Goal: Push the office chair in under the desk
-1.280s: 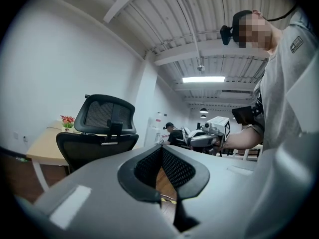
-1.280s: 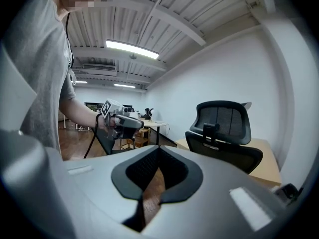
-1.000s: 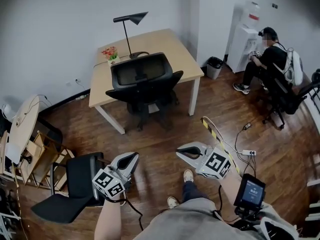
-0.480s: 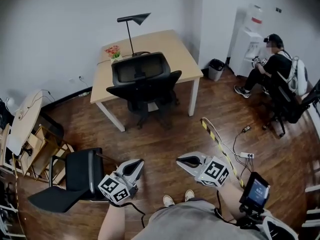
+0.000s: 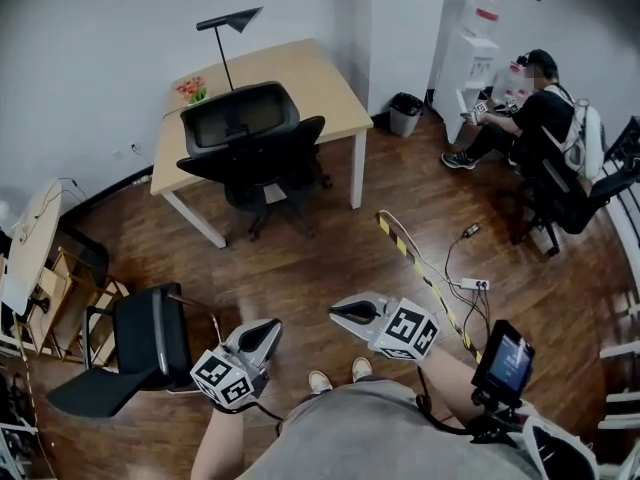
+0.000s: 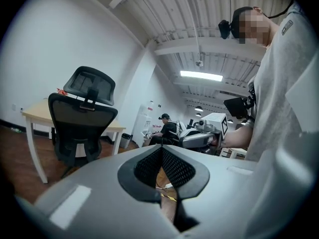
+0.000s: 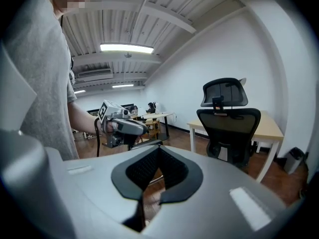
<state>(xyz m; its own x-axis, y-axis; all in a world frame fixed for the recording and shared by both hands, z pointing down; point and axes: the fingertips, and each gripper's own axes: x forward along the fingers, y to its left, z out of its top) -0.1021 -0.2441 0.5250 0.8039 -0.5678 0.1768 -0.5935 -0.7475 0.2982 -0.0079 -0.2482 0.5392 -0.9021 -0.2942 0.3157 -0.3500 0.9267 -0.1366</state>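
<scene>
The black office chair [image 5: 248,144] stands at the front of the light wooden desk [image 5: 322,80], its mesh back toward me and its seat partly under the desk top. The chair [image 6: 82,124] and desk [image 6: 36,114] show at the left of the left gripper view, and the chair [image 7: 227,125] and desk [image 7: 271,125] at the right of the right gripper view. My left gripper [image 5: 270,329] and right gripper [image 5: 336,313] hang low in front of me, far from the chair, both shut and empty.
A black desk lamp [image 5: 227,30] and a small flower pot [image 5: 191,89] stand on the desk. A black folding chair [image 5: 120,348] is at my left, a cable and power strip [image 5: 467,283] on the wood floor at right. A person [image 5: 525,118] sits near the water dispenser [image 5: 465,58].
The view has swung, so the desk and chair sit further left and higher in the head view. Both grippers have stayed low and shut, drifting slightly left.
</scene>
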